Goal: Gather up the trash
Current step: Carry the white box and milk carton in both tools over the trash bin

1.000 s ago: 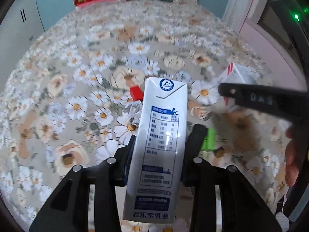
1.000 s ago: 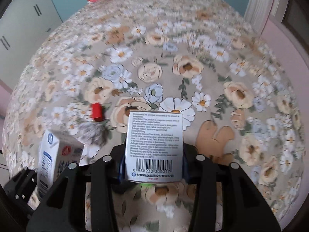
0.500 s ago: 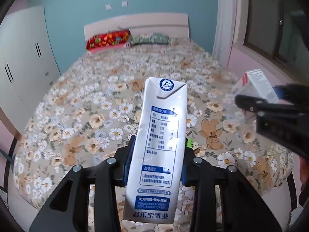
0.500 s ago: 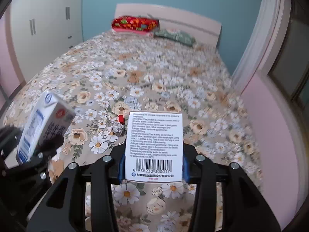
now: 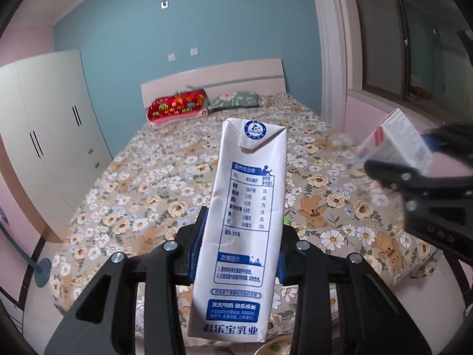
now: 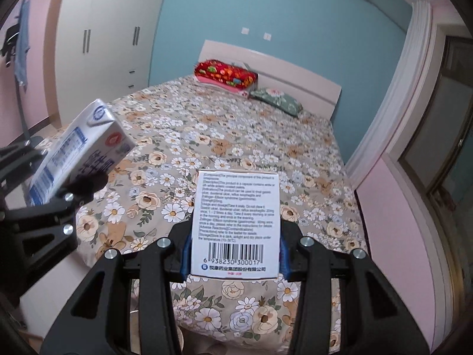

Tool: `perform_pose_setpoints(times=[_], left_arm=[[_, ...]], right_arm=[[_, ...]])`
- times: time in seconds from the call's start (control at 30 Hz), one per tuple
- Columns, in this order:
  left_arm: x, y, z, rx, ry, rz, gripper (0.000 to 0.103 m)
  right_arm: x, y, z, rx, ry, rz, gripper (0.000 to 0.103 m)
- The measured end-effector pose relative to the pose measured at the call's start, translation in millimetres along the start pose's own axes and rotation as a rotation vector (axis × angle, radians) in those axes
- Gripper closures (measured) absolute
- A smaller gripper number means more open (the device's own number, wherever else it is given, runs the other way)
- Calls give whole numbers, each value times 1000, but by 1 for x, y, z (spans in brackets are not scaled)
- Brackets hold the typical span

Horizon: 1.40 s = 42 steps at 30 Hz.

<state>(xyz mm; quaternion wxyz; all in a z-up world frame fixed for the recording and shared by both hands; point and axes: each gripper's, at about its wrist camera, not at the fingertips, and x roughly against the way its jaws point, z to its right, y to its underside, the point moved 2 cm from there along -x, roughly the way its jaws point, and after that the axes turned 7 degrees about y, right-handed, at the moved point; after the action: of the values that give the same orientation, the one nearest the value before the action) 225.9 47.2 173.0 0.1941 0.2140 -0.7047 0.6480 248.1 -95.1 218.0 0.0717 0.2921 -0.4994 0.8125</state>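
Milk carton [image 5: 242, 230] clamped in left gripper [image 5: 239, 251], medicine box [image 6: 235, 224] in right gripper [image 6: 235, 251]; both lifted centre-frame, disposal not yet done.

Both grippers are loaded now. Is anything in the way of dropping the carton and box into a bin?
No bin shows in either view, so that path cannot be judged. The left gripper holds the carton and the right gripper the box, both above the bed, with nothing visible just ahead.
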Motion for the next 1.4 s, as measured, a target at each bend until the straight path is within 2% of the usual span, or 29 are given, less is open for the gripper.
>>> perform_pose_setpoints(times=[0.17, 0.27, 0.47, 0.87, 1.4], left_arm=[[11, 22, 4, -36, 12, -2, 63], [10, 41, 11, -63, 28, -21, 63], [-14, 97, 24, -125, 61, -108, 63], [-56, 187, 30, -188, 106, -300, 63], [-93, 260, 38, -170, 164, -429, 63]], right_arm=[[26, 28, -12, 53, -13, 28, 59], [22, 48, -18, 66, -28, 7, 59], [2, 96, -36, 105, -65, -58, 59], [-39, 183, -77, 201, -141, -182, 59], [-71, 260, -119, 207, -266, -300, 59]])
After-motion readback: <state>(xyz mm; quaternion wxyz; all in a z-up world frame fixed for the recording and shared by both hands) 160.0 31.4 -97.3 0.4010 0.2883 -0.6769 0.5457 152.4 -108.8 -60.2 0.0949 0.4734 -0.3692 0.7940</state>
